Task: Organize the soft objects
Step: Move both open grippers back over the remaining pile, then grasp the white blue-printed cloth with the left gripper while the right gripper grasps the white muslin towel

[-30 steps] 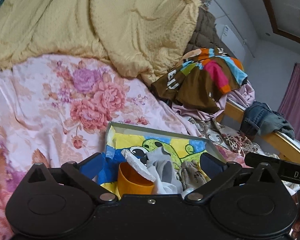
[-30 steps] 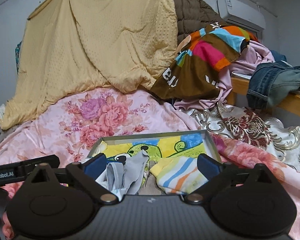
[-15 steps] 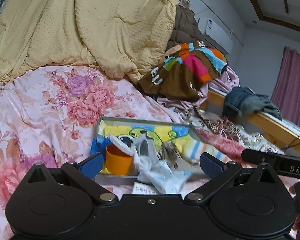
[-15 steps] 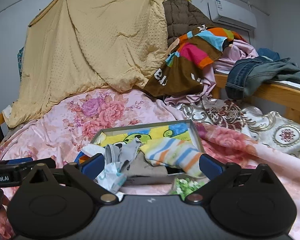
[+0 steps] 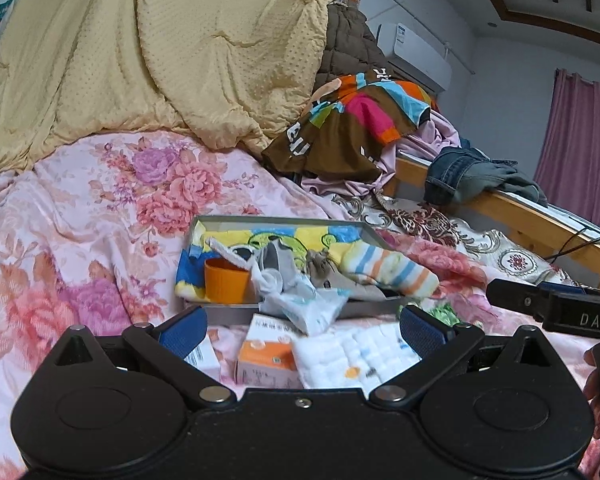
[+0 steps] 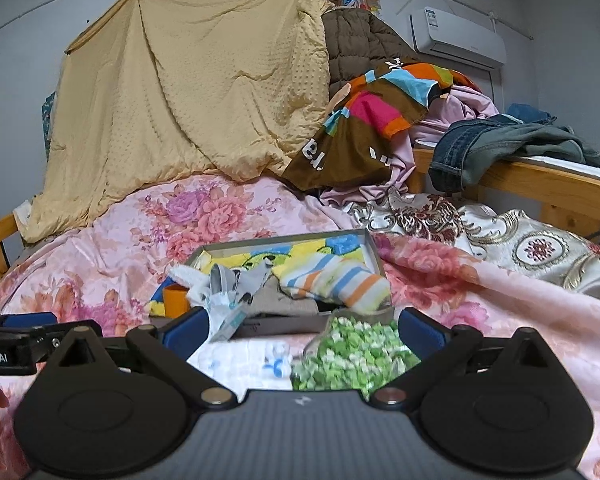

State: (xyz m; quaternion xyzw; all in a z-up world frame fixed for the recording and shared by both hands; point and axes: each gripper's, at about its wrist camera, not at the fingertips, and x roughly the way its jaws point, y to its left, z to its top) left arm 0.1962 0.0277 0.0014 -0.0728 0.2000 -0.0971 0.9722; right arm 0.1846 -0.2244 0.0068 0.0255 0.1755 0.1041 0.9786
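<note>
A shallow grey tray (image 5: 284, 222) (image 6: 284, 240) lies on the floral bed, lined with a yellow cartoon cloth. In it are a striped sock (image 5: 392, 268) (image 6: 340, 280), grey socks (image 5: 278, 258), a tissue pack (image 5: 308, 306) hanging over the front rim and an orange cup (image 5: 226, 280) (image 6: 174, 300). In front of the tray lie a white padded cloth (image 5: 364, 356) and a green-and-white cloth (image 6: 352, 356). My left gripper (image 5: 302, 330) is open and empty, short of the tray. My right gripper (image 6: 304, 330) is open and empty above the green cloth.
Small orange-and-white boxes (image 5: 268, 356) lie near the left gripper. A yellow blanket (image 6: 204, 100), a brown patchwork garment (image 6: 372, 120) and jeans (image 6: 500, 144) on a wooden bed rail (image 6: 548, 188) stand behind. The pink floral quilt (image 5: 80, 220) spreads to the left.
Both grippers have pulled back from the tray and away from it. The cloths and boxes in front of the tray have come into view. Both stay open and empty.
</note>
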